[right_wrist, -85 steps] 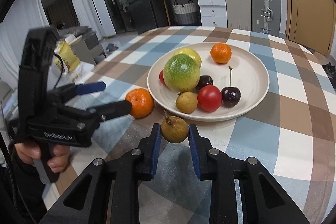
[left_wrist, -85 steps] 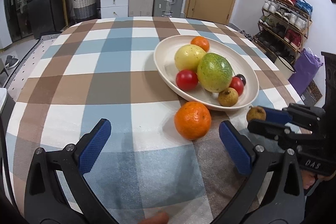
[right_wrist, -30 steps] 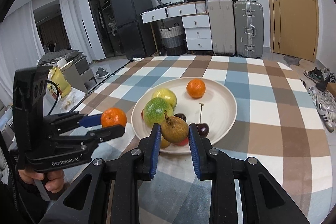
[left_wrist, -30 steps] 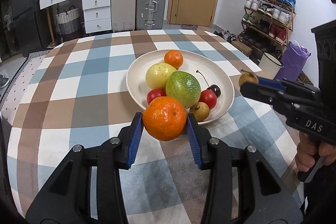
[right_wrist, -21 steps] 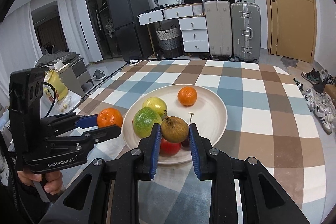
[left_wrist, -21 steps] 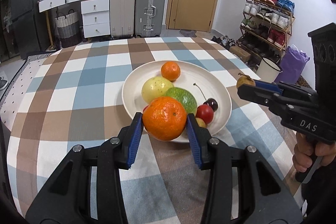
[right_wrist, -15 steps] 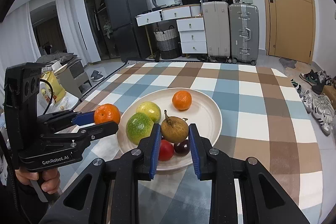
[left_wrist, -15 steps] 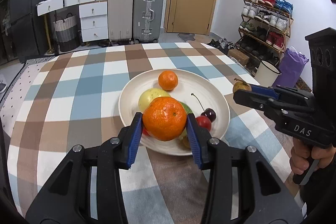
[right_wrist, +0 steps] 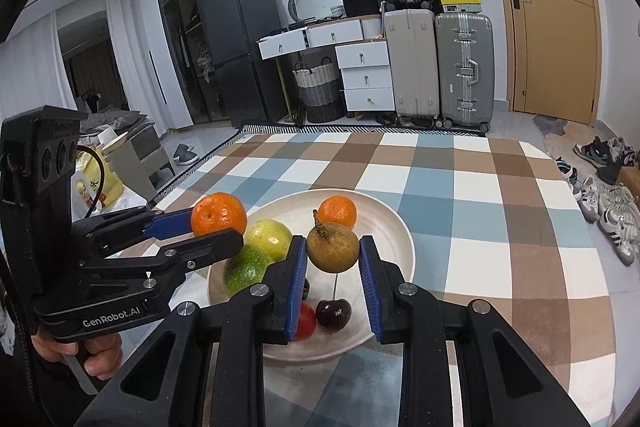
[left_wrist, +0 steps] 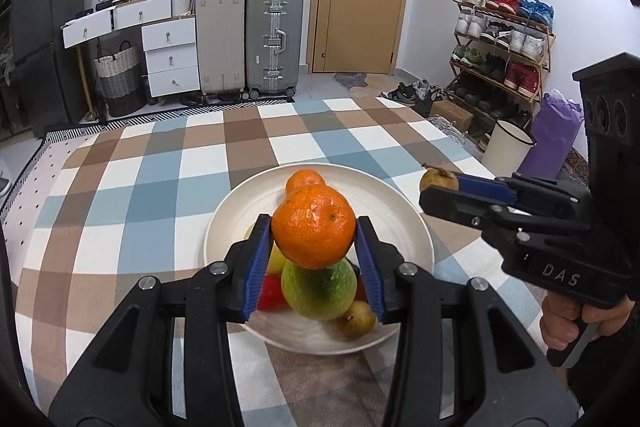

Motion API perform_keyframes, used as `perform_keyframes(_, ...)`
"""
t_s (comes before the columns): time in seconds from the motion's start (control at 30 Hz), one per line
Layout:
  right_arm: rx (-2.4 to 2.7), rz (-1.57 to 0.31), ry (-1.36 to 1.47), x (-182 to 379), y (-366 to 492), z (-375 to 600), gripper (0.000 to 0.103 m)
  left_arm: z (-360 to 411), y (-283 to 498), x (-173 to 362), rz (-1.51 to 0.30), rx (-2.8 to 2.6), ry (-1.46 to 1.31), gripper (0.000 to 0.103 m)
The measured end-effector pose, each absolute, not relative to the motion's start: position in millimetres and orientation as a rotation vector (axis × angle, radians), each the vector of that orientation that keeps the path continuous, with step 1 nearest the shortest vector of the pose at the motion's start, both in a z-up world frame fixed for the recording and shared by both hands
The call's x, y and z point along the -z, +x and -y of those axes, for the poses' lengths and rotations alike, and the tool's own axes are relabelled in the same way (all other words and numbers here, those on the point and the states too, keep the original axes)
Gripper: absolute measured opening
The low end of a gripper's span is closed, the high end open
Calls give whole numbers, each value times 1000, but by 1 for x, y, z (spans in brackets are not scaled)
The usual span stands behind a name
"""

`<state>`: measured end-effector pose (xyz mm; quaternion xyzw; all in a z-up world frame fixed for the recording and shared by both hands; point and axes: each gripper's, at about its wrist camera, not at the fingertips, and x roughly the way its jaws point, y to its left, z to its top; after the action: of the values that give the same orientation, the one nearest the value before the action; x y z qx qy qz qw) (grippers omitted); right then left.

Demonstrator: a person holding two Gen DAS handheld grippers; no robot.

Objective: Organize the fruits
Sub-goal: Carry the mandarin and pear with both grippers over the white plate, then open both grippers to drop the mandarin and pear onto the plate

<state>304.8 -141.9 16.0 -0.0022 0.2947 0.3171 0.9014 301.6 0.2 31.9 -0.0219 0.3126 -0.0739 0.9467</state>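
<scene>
My left gripper (left_wrist: 314,241) is shut on an orange tangerine (left_wrist: 313,225) and holds it in the air above the near part of the cream plate (left_wrist: 384,199). My right gripper (right_wrist: 333,259) is shut on a small brown longan (right_wrist: 333,246) and holds it above the plate (right_wrist: 396,227). On the plate lie a small tangerine (right_wrist: 337,211), a yellow fruit (right_wrist: 269,235), a green fruit (right_wrist: 247,267), a red fruit (right_wrist: 305,319) and a dark cherry (right_wrist: 334,313). The right gripper with its longan (left_wrist: 438,179) shows at the right of the left wrist view.
The plate stands on a table with a checked blue, brown and white cloth (left_wrist: 160,179). Suitcases (left_wrist: 274,39), a drawer unit (left_wrist: 168,47) and a shoe rack (left_wrist: 504,43) stand beyond the table. A white bin (left_wrist: 506,147) stands by its right edge.
Both grippers have risen higher above the table with their fruits and now hang over the plate. Earlier the tangerine lay on the cloth between the open left fingers.
</scene>
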Motion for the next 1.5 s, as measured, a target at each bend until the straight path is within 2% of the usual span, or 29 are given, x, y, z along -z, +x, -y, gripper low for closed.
perform_keyframes(1.5,-627,-714,14,27,332,137,27,25,335,0,-704,150,19,39)
